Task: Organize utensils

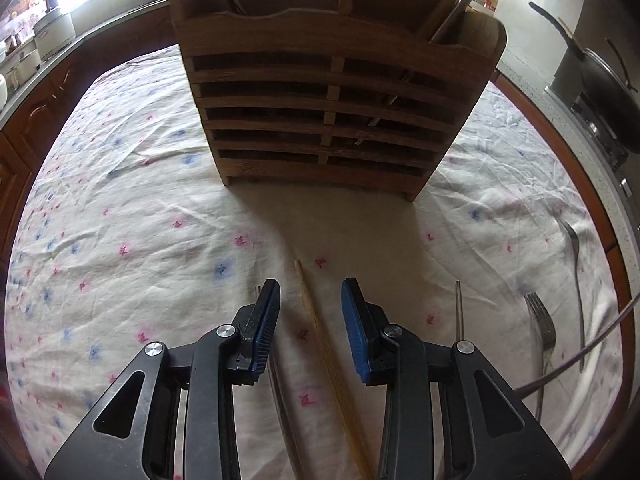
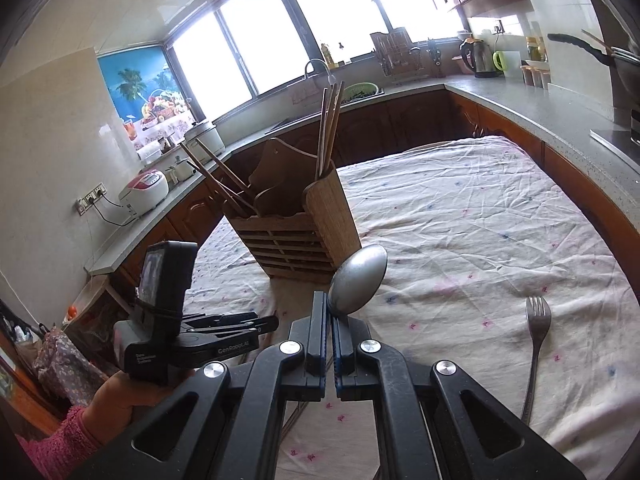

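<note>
A wooden slatted utensil holder [image 1: 320,116] stands on the flowered tablecloth and shows in the right wrist view [image 2: 296,236] too, with chopsticks [image 2: 330,128] upright in it. My left gripper [image 1: 310,300] is open, low over a wooden chopstick [image 1: 320,332] that lies between its fingers. A metal chopstick [image 1: 459,310] lies to the right of it. My right gripper [image 2: 330,312] is shut on a metal spoon [image 2: 358,284], bowl up, held above the table in front of the holder. The left gripper also shows in the right wrist view [image 2: 224,326].
A fork [image 1: 542,332] and a spoon [image 1: 576,280] lie on the cloth at the right; the fork also shows in the right wrist view [image 2: 536,340]. A kitchen counter [image 2: 532,108] runs around the table. A wok [image 1: 600,76] sits on the stove at the right.
</note>
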### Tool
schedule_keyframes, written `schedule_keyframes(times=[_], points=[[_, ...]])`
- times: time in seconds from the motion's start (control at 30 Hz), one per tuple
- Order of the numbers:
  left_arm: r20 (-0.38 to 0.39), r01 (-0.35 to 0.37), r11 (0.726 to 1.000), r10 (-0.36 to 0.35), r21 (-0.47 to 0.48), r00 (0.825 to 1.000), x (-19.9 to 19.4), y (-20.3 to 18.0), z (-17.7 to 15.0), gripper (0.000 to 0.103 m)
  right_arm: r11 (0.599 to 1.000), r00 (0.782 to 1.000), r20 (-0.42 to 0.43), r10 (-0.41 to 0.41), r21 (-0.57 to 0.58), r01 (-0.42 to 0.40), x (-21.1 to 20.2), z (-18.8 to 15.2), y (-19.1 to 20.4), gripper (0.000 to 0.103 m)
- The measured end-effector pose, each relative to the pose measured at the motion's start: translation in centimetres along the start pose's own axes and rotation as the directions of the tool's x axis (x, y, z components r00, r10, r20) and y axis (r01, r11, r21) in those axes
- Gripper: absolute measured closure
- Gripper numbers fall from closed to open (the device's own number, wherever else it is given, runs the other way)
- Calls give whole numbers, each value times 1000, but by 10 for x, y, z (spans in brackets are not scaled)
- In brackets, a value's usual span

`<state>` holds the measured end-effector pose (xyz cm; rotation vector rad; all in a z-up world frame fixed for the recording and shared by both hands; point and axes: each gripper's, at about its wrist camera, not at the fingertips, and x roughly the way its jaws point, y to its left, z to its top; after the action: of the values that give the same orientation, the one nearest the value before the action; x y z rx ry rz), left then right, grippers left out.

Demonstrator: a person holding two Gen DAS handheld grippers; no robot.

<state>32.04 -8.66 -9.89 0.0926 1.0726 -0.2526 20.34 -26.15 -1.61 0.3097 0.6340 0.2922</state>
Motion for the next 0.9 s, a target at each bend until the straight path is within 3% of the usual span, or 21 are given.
schedule_keyframes(times=[0.07, 0.1, 0.2, 0.33, 0.47, 0.9], points=[[15, -41, 998, 40, 44, 999, 5, -8, 0, 76, 1000, 1000, 5, -4, 7, 4, -2, 1, -3, 101], [23, -50, 997, 48, 59, 999, 5, -11, 1, 90, 1000, 1000, 5, -5, 10, 5, -2, 1, -5, 101], [22, 0, 999, -1, 37, 1000, 2, -7, 0, 98, 1000, 1000, 9, -7, 19, 7, -3, 2, -8, 101], [76, 68, 998, -67, -17, 995, -23, 2, -9, 99, 1000, 1000, 19, -2, 18, 2, -7, 3, -6, 101], [160, 136, 989, -126, -57, 979, -63, 17, -20, 99, 1000, 999, 33, 5, 6, -5, -13, 5, -1, 101], [371, 206, 975, -159, -88, 915, -183, 48, -49, 99, 996, 996, 77, 46, -74, -41, -32, 14, 38, 101]])
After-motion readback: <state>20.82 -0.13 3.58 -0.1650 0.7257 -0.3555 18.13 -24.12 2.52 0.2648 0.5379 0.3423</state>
